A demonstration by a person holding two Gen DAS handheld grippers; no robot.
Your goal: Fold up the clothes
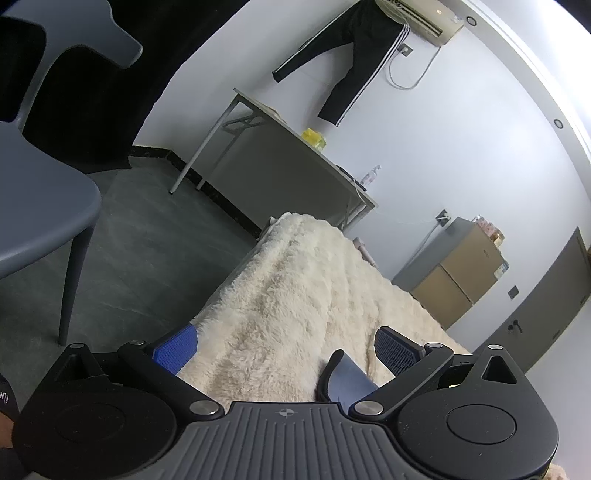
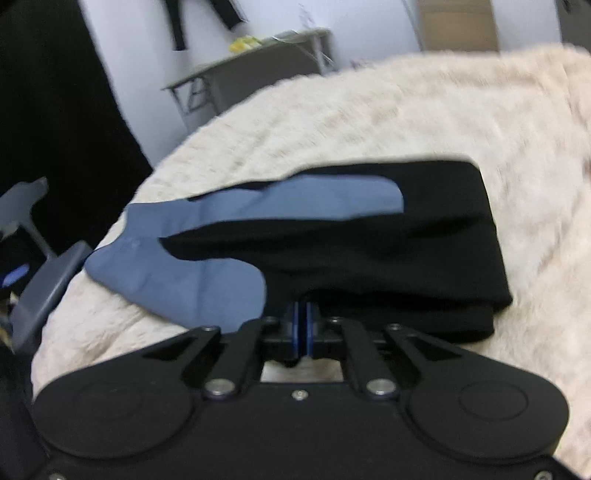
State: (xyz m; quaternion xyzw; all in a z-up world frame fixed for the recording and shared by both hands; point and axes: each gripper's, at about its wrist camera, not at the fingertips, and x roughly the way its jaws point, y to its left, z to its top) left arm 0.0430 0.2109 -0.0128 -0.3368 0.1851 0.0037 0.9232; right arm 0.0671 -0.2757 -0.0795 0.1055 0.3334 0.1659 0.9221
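Grey plastic chair (image 1: 40,192) stands on the dark floor (image 1: 155,258) at left, black curtain (image 1: 122,92) behind it. Folding table (image 1: 280,147) against the white wall (image 1: 443,147) carries a yellow item (image 1: 314,137) and a bottle (image 1: 369,177); black striped trousers (image 1: 354,59) hang from the AC unit (image 1: 424,18) above. Cardboard boxes (image 1: 461,273) sit by a grey cabinet (image 1: 443,236) near the door (image 1: 546,295); fluffy cream blanket (image 1: 295,295) covers the work surface.
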